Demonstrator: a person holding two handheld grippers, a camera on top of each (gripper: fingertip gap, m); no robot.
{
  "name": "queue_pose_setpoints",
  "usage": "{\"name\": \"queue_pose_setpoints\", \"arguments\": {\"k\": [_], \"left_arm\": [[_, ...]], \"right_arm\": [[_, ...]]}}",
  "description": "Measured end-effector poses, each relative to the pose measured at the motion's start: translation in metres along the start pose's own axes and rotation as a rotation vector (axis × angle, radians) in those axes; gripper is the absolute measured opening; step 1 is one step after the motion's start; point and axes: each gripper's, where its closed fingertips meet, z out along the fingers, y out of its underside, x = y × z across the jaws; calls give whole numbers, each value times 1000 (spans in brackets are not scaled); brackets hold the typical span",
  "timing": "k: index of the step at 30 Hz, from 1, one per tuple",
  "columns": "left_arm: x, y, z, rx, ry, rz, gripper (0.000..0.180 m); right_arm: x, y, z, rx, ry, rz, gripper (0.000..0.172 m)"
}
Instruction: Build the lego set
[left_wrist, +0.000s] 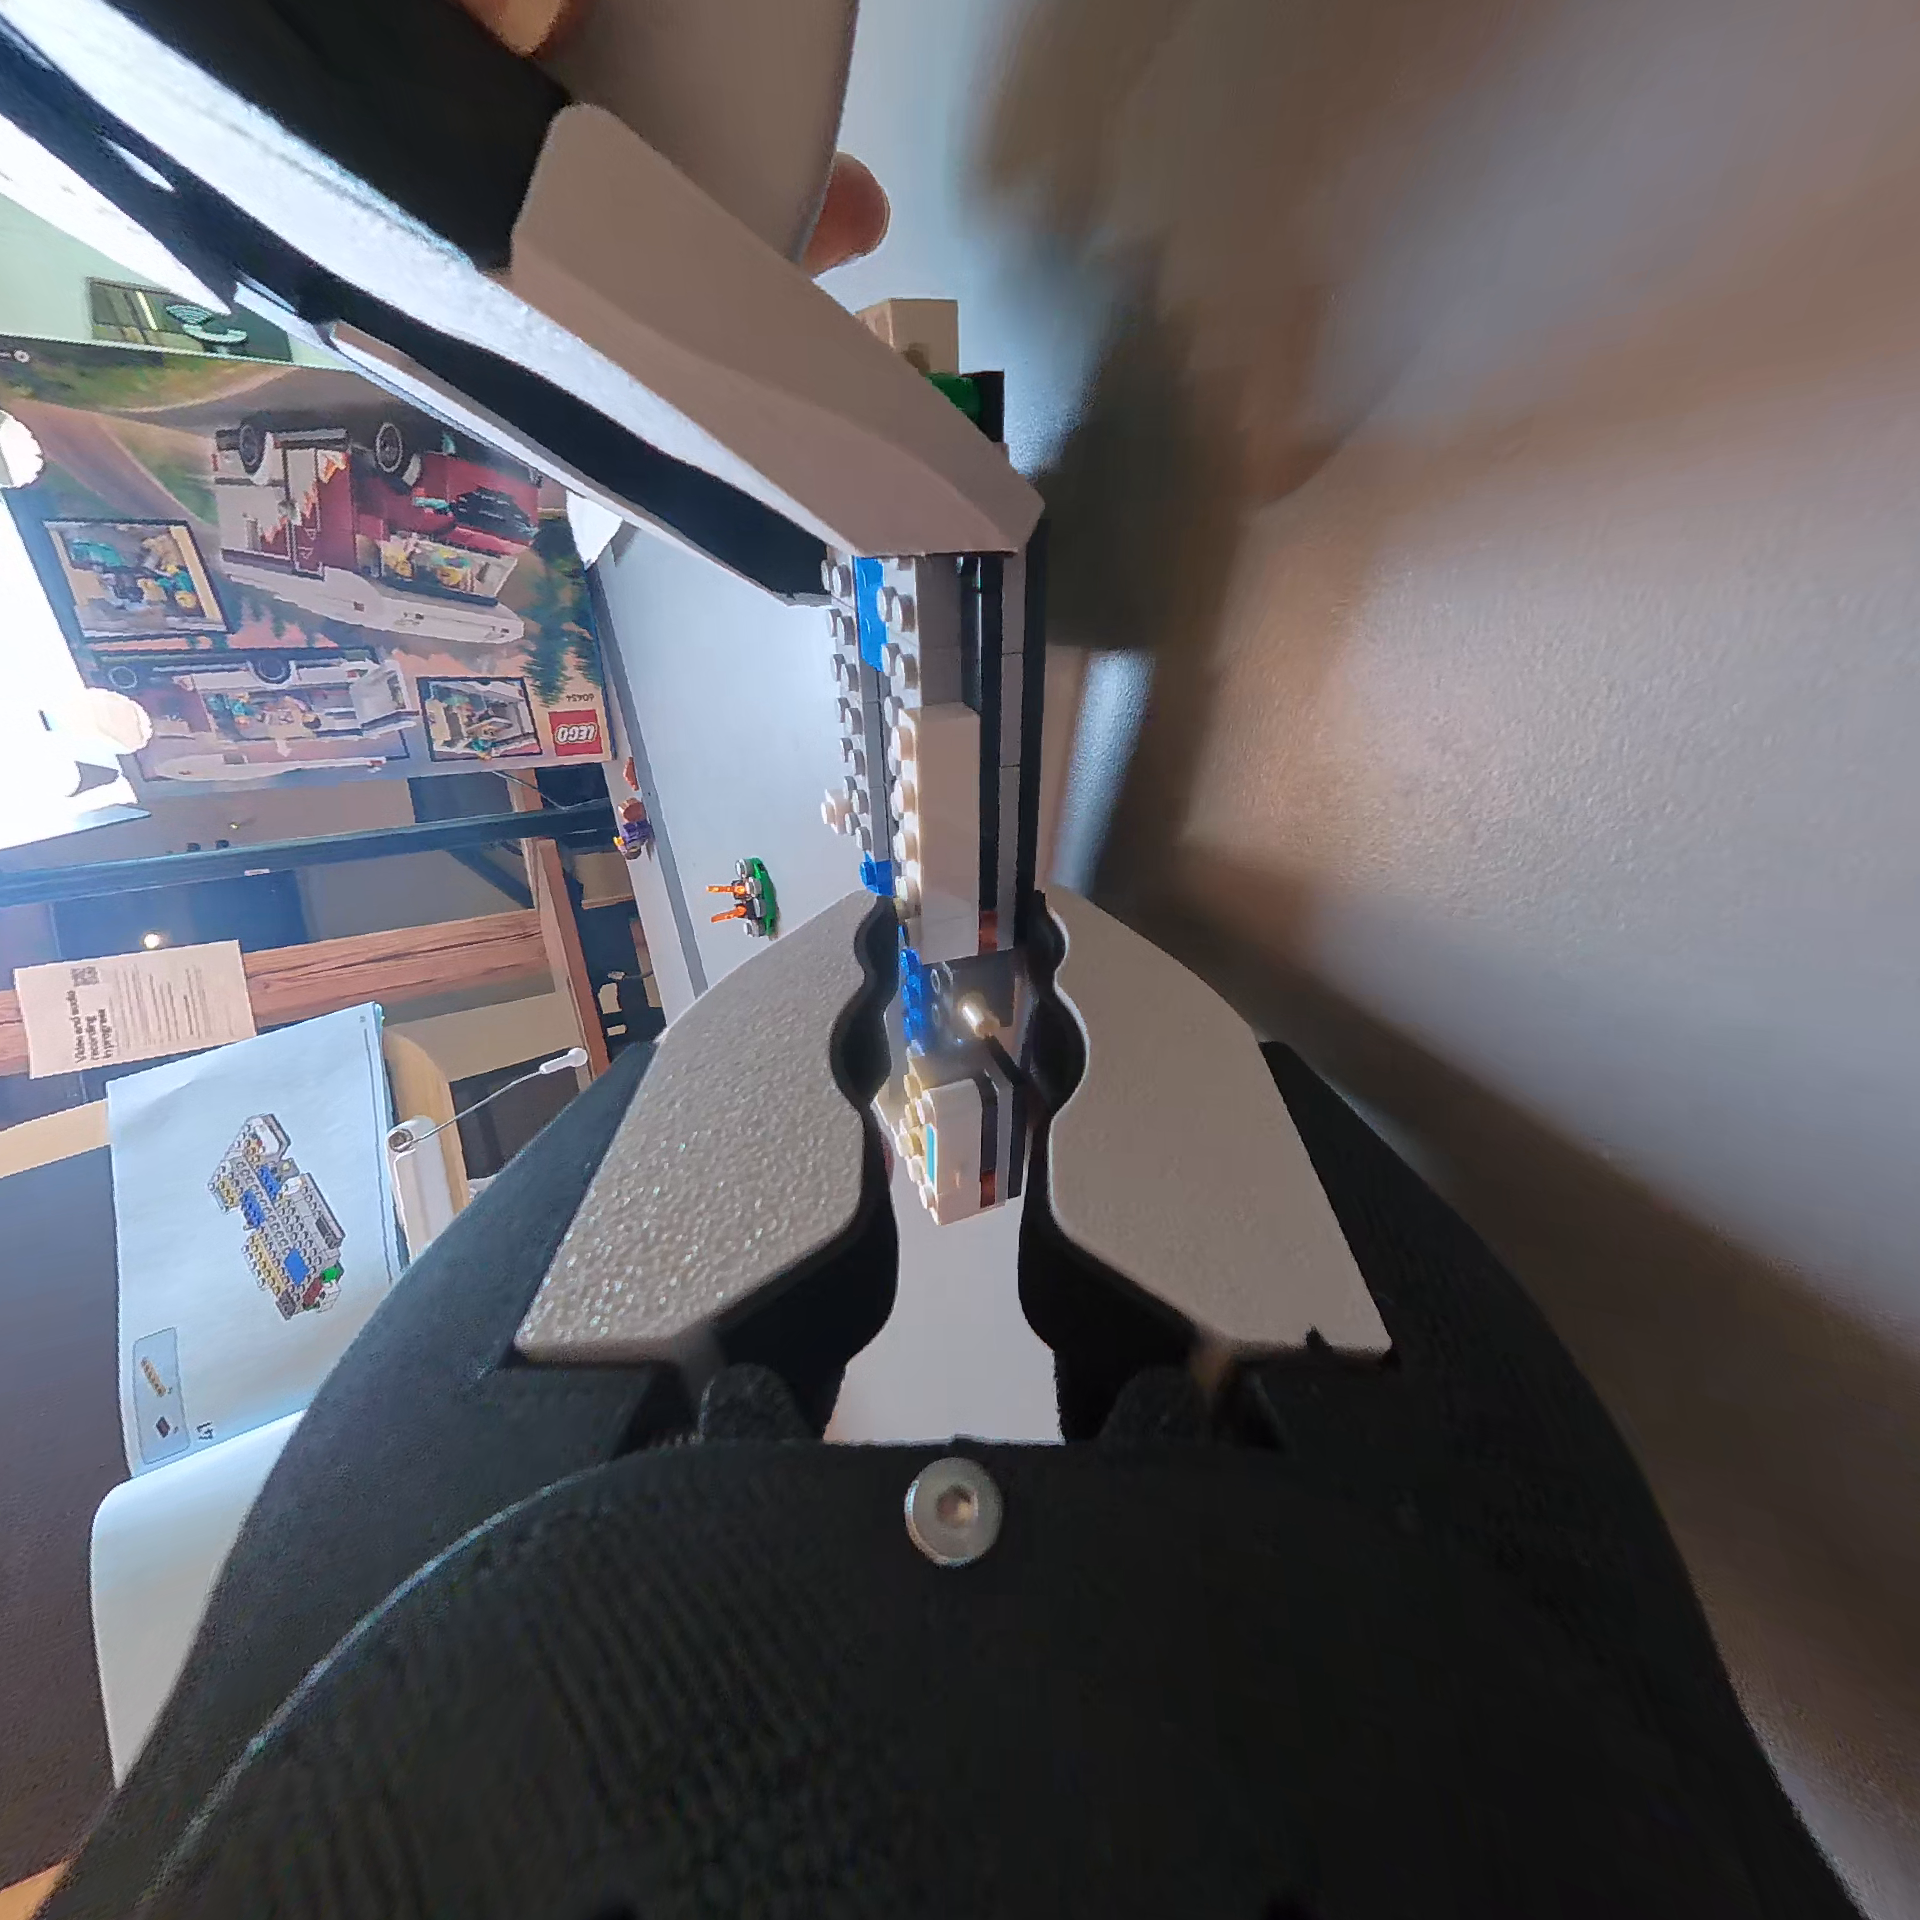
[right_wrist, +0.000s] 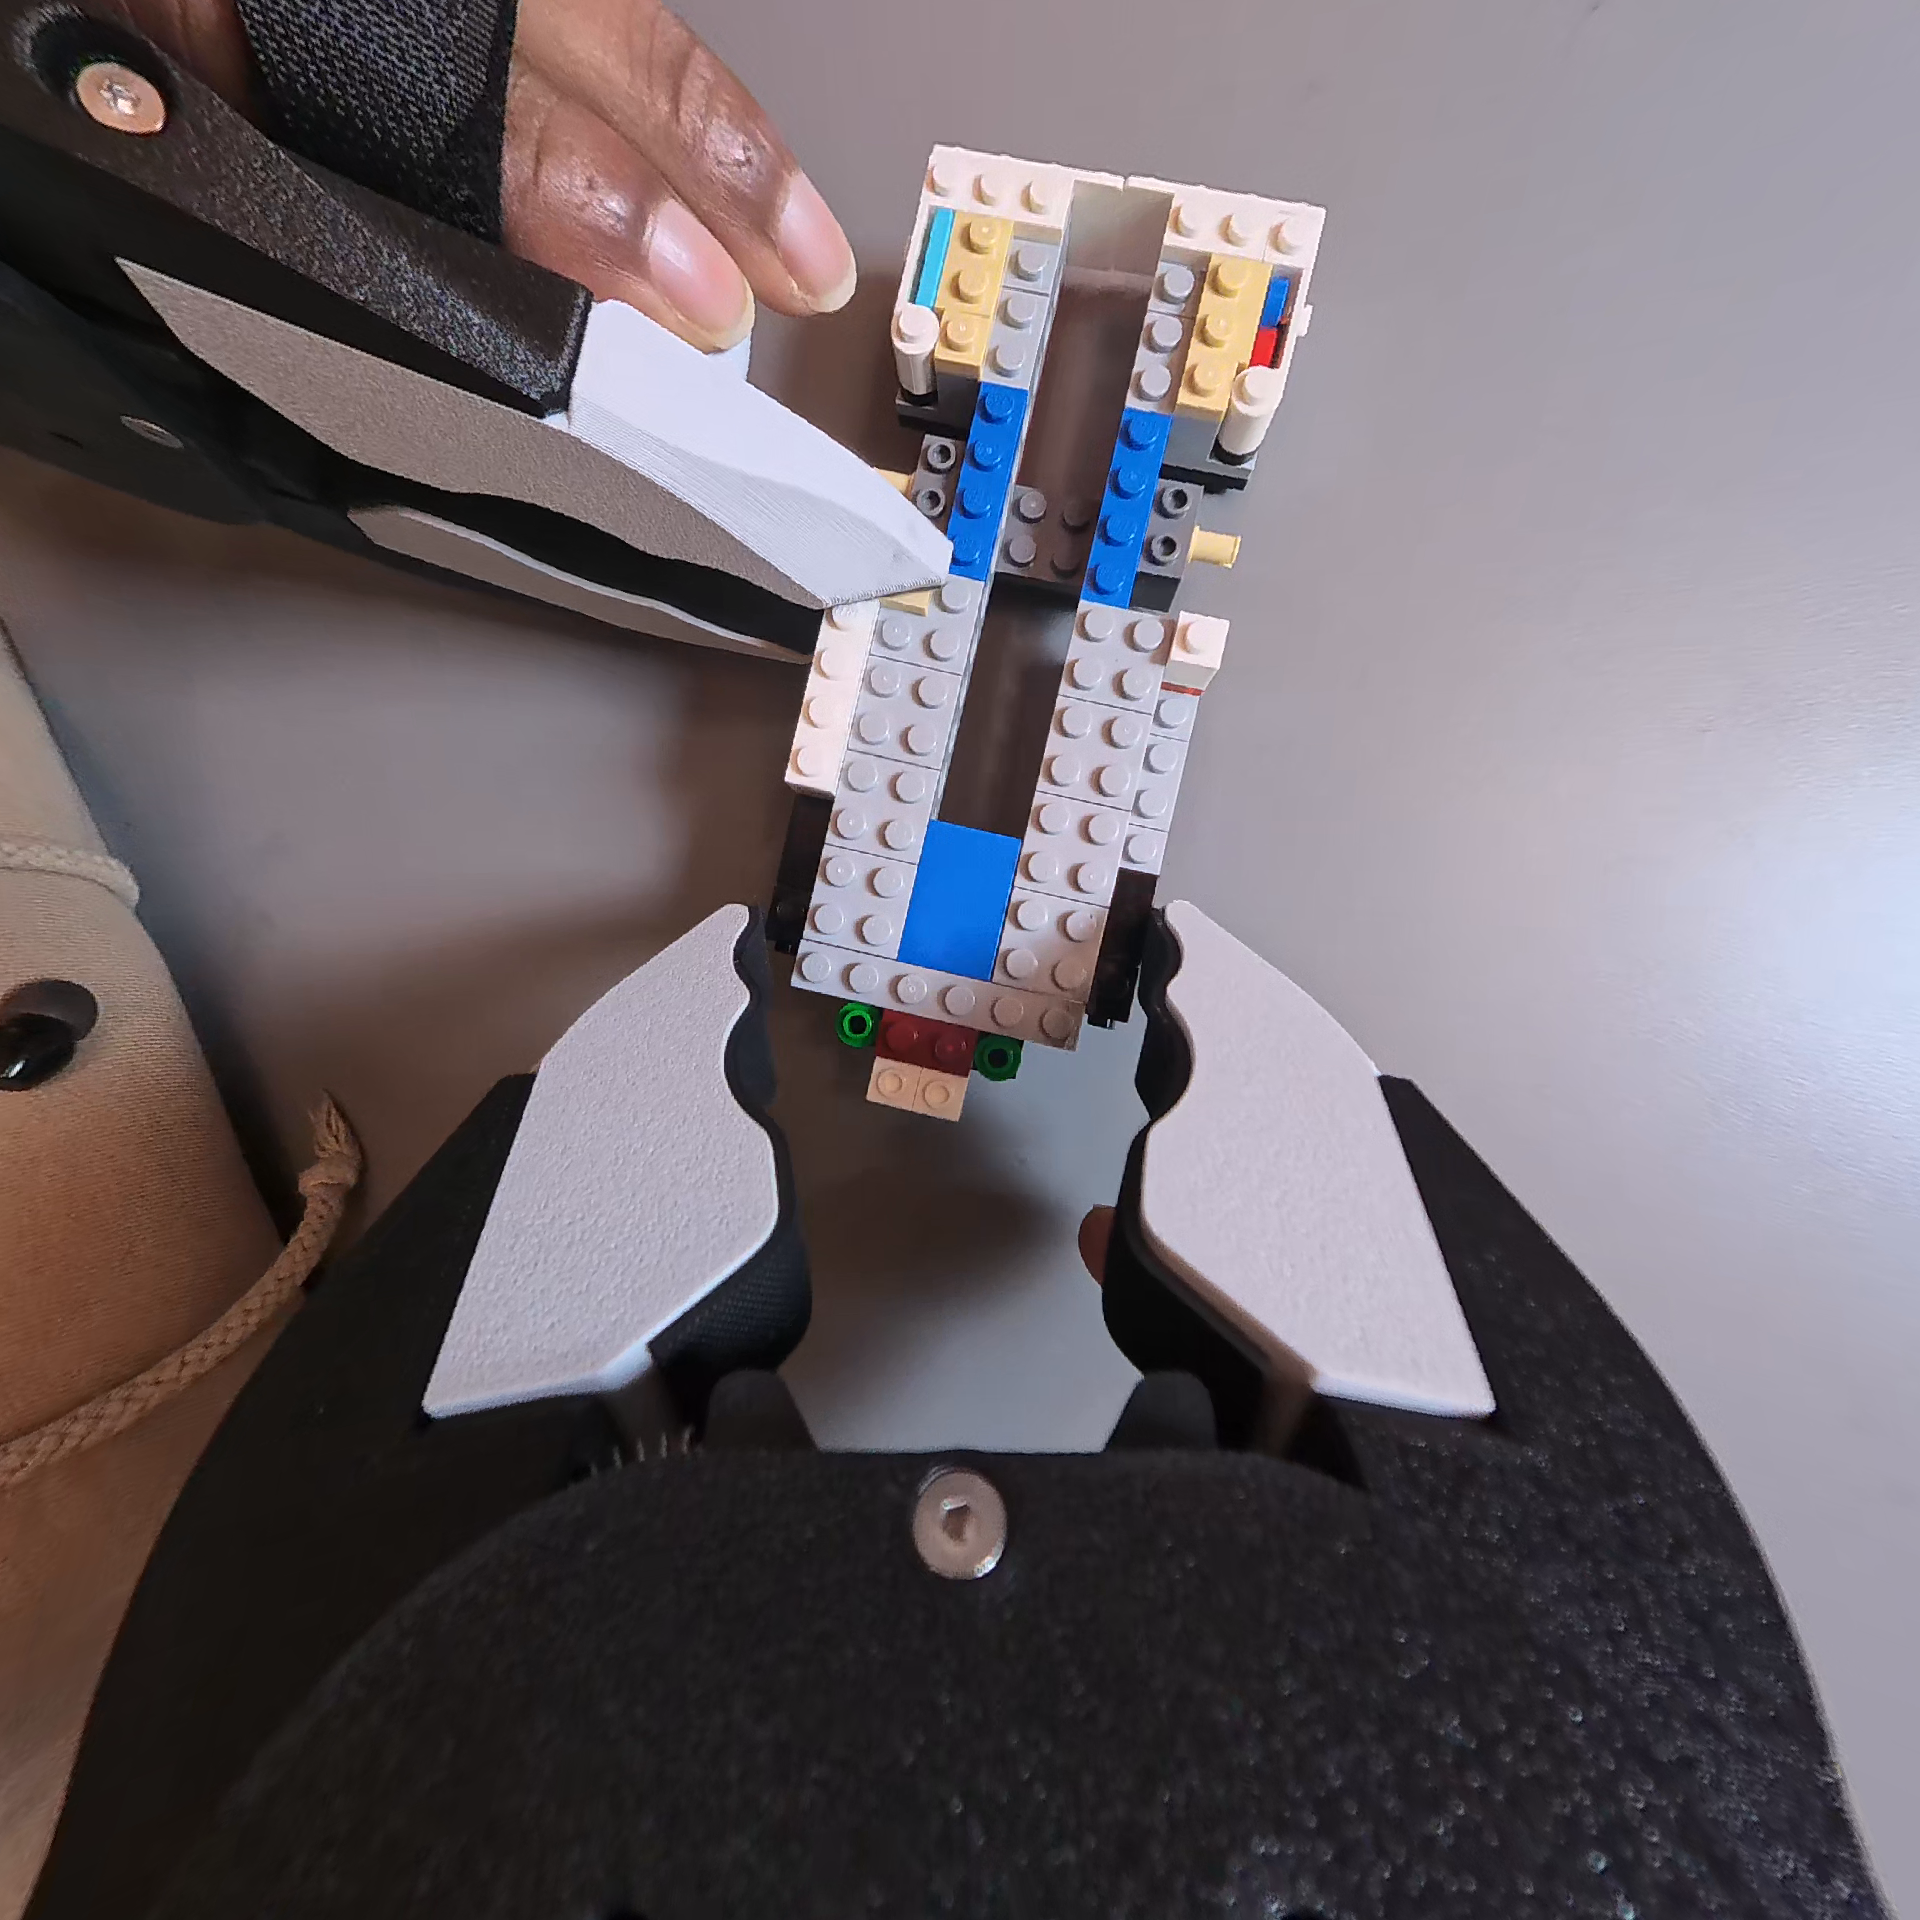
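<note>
A long brick vehicle chassis, grey with blue, white and tan parts, lies lengthwise on the grey table. My right gripper straddles its near end, with both pads pressed on the black side pieces. My left gripper reaches in from the left and pinches the chassis's left edge from above and below. In the left wrist view my left gripper is shut across the thickness of the chassis. The right gripper's finger crosses that view at the far end of the chassis.
A toy set box stands at the table's far edge. An open instruction booklet and a printed sheet lie beside it. A small green piece with orange parts and a minifigure sit on the table. Tan fabric with a cord is at the left.
</note>
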Motion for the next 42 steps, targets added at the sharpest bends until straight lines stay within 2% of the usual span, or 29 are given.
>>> {"name": "queue_pose_setpoints", "arguments": {"k": [9, 19, 26, 28, 30, 40, 42], "left_arm": [[5, -3, 1, 29, 32, 2, 24], [-2, -2, 4, 75, -98, -11, 25], [-14, 4, 5, 80, -149, -60, 46], [-13, 5, 6, 74, -150, -29, 40], [-8, 4, 6, 78, -133, 0, 26], [-3, 1, 5, 92, -74, -42, 25], [-5, 3, 6, 86, -98, -53, 25]], "right_arm": [[-2, 7, 5, -10, 1, 1, 69], [1, 2, 1, 51, -17, 42, 69], [1, -3, -2, 68, -29, 47, 69], [0, -4, -3, 72, -37, 48, 69], [0, -5, -3, 73, -44, 49, 69], [-2, 0, -1, 73, -45, 54, 69], [0, -2, -2, 97, -44, 71, 69]]}}
